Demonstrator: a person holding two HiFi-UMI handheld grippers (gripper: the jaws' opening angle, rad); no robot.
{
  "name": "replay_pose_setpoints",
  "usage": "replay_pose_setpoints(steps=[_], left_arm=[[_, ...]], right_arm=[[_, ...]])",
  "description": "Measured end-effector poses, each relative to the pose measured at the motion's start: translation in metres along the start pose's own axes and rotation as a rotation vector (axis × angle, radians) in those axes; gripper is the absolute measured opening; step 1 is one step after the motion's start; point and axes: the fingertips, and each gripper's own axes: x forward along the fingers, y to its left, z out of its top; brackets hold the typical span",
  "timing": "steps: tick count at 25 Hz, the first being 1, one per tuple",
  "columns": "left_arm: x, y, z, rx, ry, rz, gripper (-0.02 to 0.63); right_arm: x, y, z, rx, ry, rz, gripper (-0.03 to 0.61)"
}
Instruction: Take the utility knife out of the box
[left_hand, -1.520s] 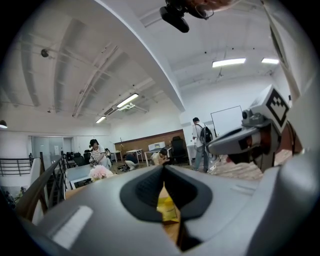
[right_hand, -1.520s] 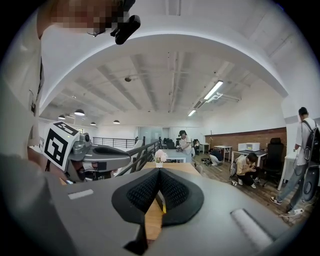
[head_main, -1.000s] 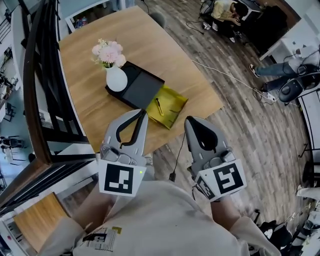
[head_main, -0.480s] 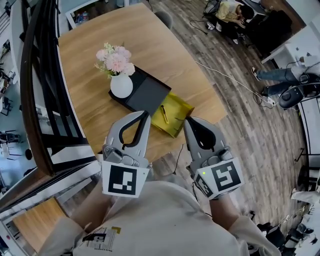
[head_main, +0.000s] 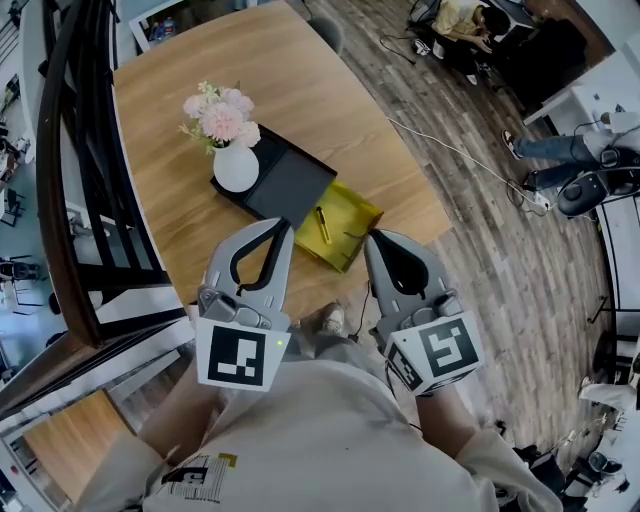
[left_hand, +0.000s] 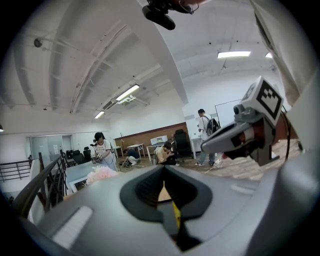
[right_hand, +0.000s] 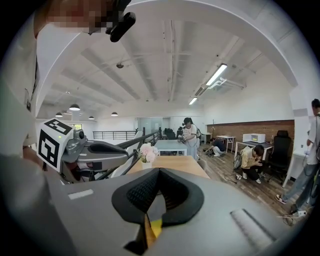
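Observation:
A yellow open box (head_main: 345, 228) lies near the front edge of the wooden table (head_main: 190, 90). A yellow-and-black utility knife (head_main: 321, 222) rests inside it. My left gripper (head_main: 283, 230) hovers over the table's front edge, just left of the box, jaws closed with nothing between them. My right gripper (head_main: 379, 241) hangs beside the box's near right corner, off the table edge, shut and empty. In the left gripper view the left gripper (left_hand: 163, 169) has its tips together, and the right gripper (left_hand: 240, 137) shows alongside. The right gripper (right_hand: 157, 171) points toward the table (right_hand: 172, 162).
A black tray (head_main: 285, 180) lies behind the box, with a white vase of pink flowers (head_main: 232, 150) on its left end. A dark railing (head_main: 65, 200) runs along the table's left. Cables (head_main: 450, 150) cross the wooden floor on the right. People sit and stand far off in the room.
Both grippers have drifted forward toward the table's front edge and the yellow box. Their jaws stayed closed throughout.

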Motion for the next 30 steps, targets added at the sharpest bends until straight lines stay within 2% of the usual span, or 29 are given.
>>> replay_pose_setpoints(steps=[5,18,22,23,24,27,30], left_arm=[[0.000,-0.009,-0.002,-0.058,0.037,0.025,0.003],[0.023,-0.030,-0.017,-0.111,0.103,0.006,0.003],[0.034,-0.028,-0.027,-0.106,0.119,0.003,0.003],[0.038,-0.028,-0.030,-0.102,0.125,0.001,0.003],[0.041,-0.028,-0.034,-0.100,0.136,-0.002,0.003],[0.051,-0.030,-0.049,-0.101,0.175,-0.020,0.003],[0.060,-0.035,-0.068,-0.107,0.218,-0.041,0.003]], right_arm=[[-0.005,-0.008,-0.004,0.006,-0.001,0.026,0.002],[0.011,-0.031,-0.026,0.060,0.014,0.036,0.002],[0.024,-0.037,-0.041,0.070,0.052,0.031,0.005],[0.028,-0.037,-0.045,0.071,0.066,0.033,0.031],[0.032,-0.038,-0.050,0.072,0.080,0.035,0.049],[0.048,-0.040,-0.066,0.072,0.124,0.038,0.035],[0.066,-0.039,-0.085,0.063,0.176,0.049,0.063]])
